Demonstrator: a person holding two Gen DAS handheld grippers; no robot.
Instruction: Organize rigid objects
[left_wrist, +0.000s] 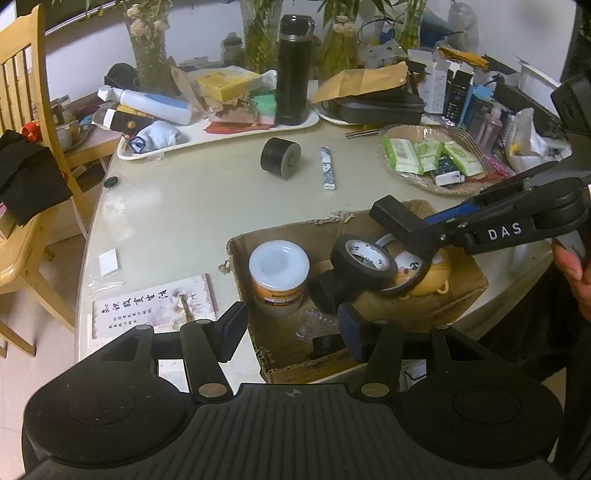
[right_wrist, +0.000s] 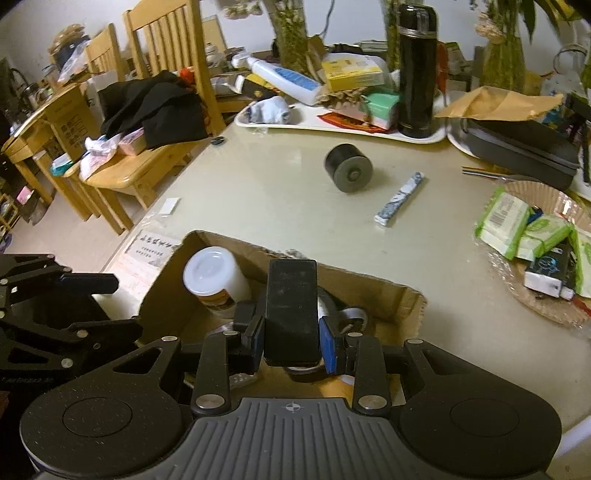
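The right gripper (right_wrist: 291, 343) clamps a flat black block (right_wrist: 291, 310) above the cardboard box (left_wrist: 295, 236); the left gripper (left_wrist: 291, 332) gapes empty at the box's near rim. Beyond the box lies bare tabletop (left_wrist: 184, 206).

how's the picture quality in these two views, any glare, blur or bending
Left wrist view: the table edge bows from fisheye distortion, soft glare on its glossy top, the left tool slightly soft. Right wrist view: same curvature, chairs bent, the right tool and the black block it grips look dim.

Black flask (left_wrist: 293, 70) upright on tray (left_wrist: 221, 134); wooden chair (right_wrist: 162, 70) beside table
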